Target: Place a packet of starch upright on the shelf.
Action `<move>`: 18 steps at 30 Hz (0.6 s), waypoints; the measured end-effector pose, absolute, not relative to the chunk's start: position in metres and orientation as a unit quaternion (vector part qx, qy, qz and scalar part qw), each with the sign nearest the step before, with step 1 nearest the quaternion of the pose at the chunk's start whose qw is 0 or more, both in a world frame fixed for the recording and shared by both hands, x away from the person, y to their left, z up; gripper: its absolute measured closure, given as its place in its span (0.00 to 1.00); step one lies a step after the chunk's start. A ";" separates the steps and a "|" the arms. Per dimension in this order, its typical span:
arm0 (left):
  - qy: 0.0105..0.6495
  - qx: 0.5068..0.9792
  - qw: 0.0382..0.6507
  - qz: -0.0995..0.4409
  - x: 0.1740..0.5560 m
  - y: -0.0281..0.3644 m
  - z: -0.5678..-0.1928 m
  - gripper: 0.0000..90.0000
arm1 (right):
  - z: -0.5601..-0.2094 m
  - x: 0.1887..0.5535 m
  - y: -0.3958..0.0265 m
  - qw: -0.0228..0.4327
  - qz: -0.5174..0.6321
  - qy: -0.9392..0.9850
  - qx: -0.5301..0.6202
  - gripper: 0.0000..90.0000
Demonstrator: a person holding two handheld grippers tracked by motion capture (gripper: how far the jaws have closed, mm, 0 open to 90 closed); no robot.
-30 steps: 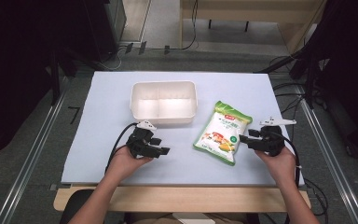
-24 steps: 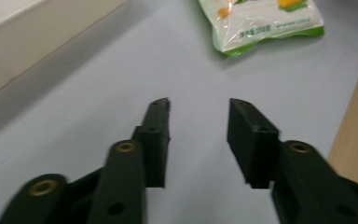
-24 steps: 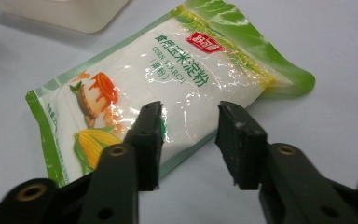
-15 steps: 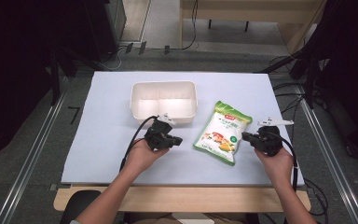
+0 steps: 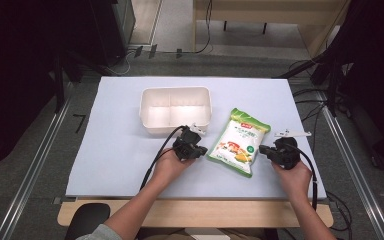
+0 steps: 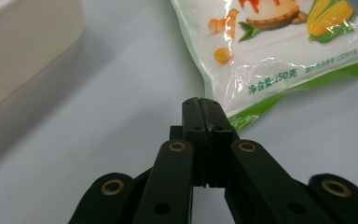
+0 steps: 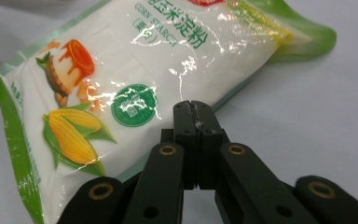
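Note:
A white and green bag of corn starch (image 5: pixel 240 141) lies flat on the pale blue table mat (image 5: pixel 115 150), just right of centre. My left gripper (image 5: pixel 200 150) rests on the mat immediately left of the bag's near corner. In the left gripper view its jaws (image 6: pixel 203 103) are shut with nothing between them, tips beside the green bag edge (image 6: pixel 279 42). My right gripper (image 5: pixel 263 149) sits at the bag's right side. In the right gripper view its jaws (image 7: pixel 192 106) are shut and empty, tips against the bag's long edge (image 7: pixel 135 79).
A white two-compartment plastic container (image 5: pixel 176 107) stands behind the left gripper, and its wall (image 6: pixel 23 42) shows at the upper left of the left gripper view. The mat's edges are bordered by metal rails and cables on the floor.
My left hand has slid right across the mat, from below the container to the bag's left corner. The right hand and the bag have stayed in place.

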State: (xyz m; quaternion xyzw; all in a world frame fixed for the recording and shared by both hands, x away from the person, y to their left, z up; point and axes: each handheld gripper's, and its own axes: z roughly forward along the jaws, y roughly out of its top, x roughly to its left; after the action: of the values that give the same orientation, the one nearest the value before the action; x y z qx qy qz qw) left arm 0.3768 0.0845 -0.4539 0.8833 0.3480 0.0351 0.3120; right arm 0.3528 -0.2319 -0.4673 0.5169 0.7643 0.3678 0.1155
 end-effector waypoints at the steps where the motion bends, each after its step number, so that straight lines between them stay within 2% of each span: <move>1: 0.344 0.886 0.309 0.035 0.377 0.082 -0.456 1.00 | -0.470 0.354 -0.231 0.113 0.364 0.767 0.516 1.00; 8: 0.338 0.887 0.315 0.020 0.377 0.076 -0.458 1.00 | -0.475 0.358 -0.227 0.114 0.360 0.770 0.514 1.00; 12: 0.341 0.888 0.307 0.042 0.377 0.077 -0.458 1.00 | -0.476 0.361 -0.220 0.131 0.344 0.779 0.509 1.00; 18: 0.349 0.882 0.312 0.045 0.381 0.080 -0.460 1.00 | -0.477 0.363 -0.222 0.124 0.346 0.775 0.513 1.00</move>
State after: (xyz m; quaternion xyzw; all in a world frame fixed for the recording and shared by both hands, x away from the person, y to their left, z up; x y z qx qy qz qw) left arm 0.3808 0.0798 -0.4597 0.8825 0.3490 0.0452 0.3121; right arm 0.3632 -0.2223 -0.4766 0.5134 0.7753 0.3462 0.1244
